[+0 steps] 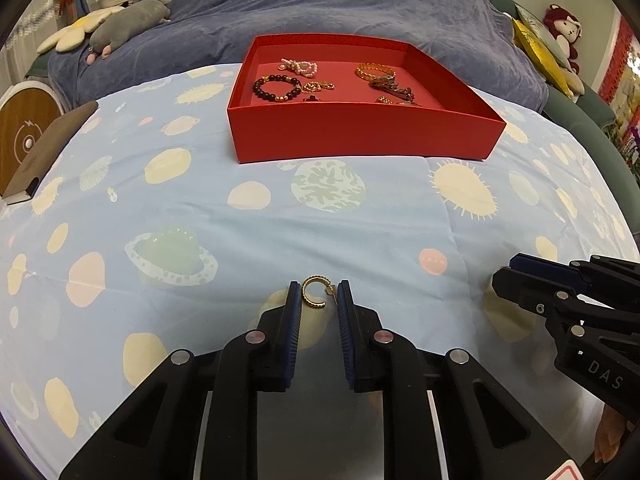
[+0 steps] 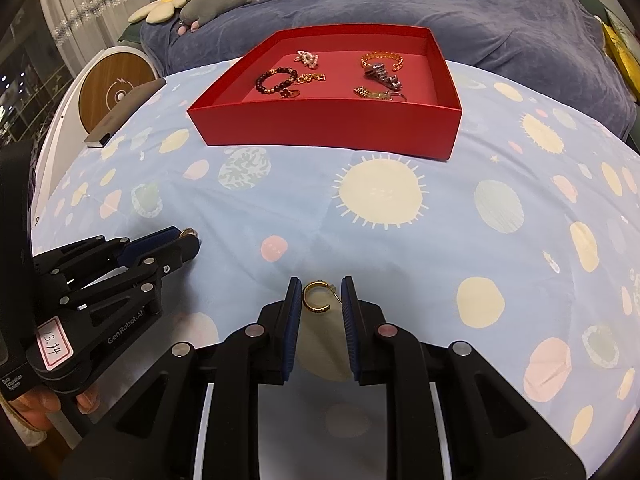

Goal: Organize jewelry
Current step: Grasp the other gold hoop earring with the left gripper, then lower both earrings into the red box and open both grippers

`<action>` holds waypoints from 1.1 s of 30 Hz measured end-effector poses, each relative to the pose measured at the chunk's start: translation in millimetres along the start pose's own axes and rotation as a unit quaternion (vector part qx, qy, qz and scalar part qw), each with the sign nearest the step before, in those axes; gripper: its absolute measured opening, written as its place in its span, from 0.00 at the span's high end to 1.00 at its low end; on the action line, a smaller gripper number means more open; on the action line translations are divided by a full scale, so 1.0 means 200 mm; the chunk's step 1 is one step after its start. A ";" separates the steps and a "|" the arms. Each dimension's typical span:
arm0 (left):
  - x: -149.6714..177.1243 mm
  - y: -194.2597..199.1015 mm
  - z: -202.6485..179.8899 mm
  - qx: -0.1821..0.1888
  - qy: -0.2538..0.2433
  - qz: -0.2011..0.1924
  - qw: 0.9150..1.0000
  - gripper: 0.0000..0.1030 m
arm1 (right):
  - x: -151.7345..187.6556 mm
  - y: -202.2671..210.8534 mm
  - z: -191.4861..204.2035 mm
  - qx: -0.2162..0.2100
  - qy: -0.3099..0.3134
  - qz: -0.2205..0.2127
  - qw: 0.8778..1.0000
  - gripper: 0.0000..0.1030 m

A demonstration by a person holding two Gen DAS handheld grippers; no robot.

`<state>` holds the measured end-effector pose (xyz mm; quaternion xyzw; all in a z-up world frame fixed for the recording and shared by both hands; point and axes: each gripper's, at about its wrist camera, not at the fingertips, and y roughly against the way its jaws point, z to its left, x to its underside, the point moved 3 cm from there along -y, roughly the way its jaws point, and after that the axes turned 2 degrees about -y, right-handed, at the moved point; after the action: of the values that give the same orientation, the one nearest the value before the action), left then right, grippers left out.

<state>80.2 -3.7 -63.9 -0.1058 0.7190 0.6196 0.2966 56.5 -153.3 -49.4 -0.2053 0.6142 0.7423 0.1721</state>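
1. Left claw [image 1: 318,294] sits low over the sheet [image 1: 280,220], jaws narrowly apart, a gold hoop [image 1: 314,293] lying between the pads. Hoop looks just clear of the left pad, its post close to the right pad; contact uncertain.
2. Right claw [image 2: 320,294] has the same posture: jaws narrowly apart, a second hoop [image 2: 316,296] between them on the sheet, not clearly pinched.
3. Right claw also shows at the right edge of the left view [image 1: 504,276], well right of the first hoop.
4. Left claw shows in the right view [image 2: 188,240] at left, with a gold glint at its tip.
5. Red box [image 1: 360,136] stands on the sheet, well beyond both hoops, open top.
6. Inside the box: dark bead bracelet [image 1: 277,88] at left, pink bead piece [image 1: 300,66] behind it, gold chain bracelet [image 1: 375,70] at right, dark metal piece [image 1: 390,86] just in front of that, small gold bits between.
7. Left of the box: a book [image 1: 48,148] at the sheet's edge.
8. Behind the box: blue blanket [image 1: 320,8], grey plush [image 1: 128,24] at its left.
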 end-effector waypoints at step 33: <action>-0.42 0.18 -0.09 0.019 0.033 -0.068 0.997 0.85 | -0.30 0.23 -0.08 -0.008 -0.026 -0.083 0.996 0.81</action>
<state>123.7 -32.3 13.9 -0.1692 0.7308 0.5807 0.3165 85.7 -177.3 17.5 -0.2374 0.5845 0.7354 0.2473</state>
